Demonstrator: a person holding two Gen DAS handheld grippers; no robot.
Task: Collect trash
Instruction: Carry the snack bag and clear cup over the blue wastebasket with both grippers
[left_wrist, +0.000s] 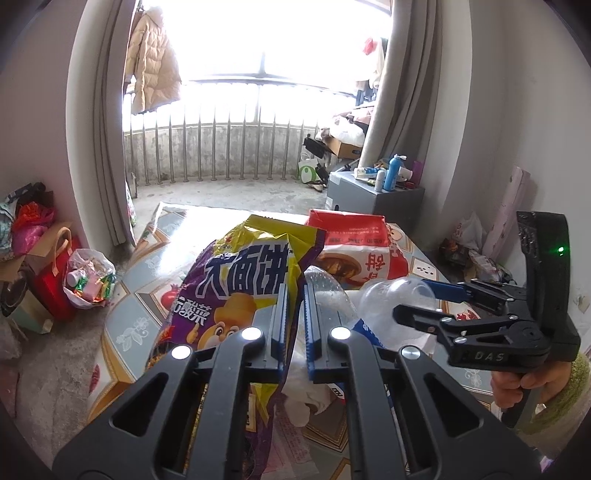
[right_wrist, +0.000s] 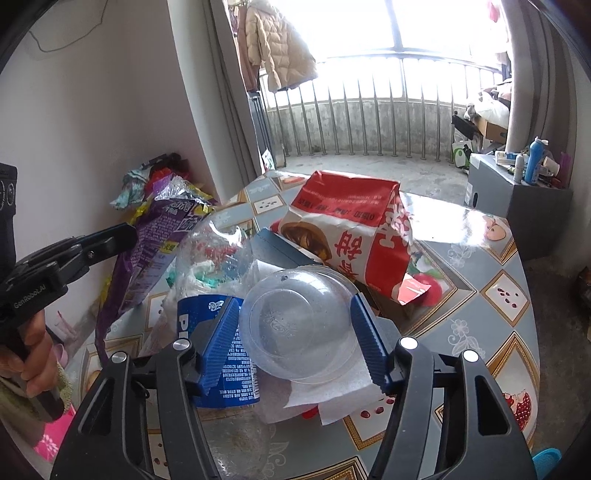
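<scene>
Right wrist view: right tool (right_wrist: 295, 332) sits w/ jaws part-open either side of the clear dome lid (right_wrist: 295, 328); pads look to be at its rim but I can't tell if they press yet, so no sure hold. Taking the dome lid as landmark: blue-label bottle (right_wrist: 218, 354) lies just left of it, touching or nearly, white paper (right_wrist: 332, 391) is under it, red bag (right_wrist: 354, 232) stands behind it, and the purple-yellow snack bag (right_wrist: 147, 254) hangs left of it. Left tool (left_wrist: 293, 317) is nearly closed, pinching that bag's edge and holding it up, prob. as the trash sack. Risks, as I judge them: the lid is thin, slick, rounded, so a squeeze off-centre could pop it out or crush it; the left pad is close to the bottle and may catch its label or drag it along; lifting could pull the paper w/ it. The thin pinch on the bag may slip if weight drops in, and the bag mouth isn't clearly open from here. Room: the surface (right_wrist: 509, 295) is bare to the right of the lid, its edge further right. Near rim is close below the lid. Left side is tight, w/ bag, bottle and left tool crowding; up looks the freest way out.
</scene>
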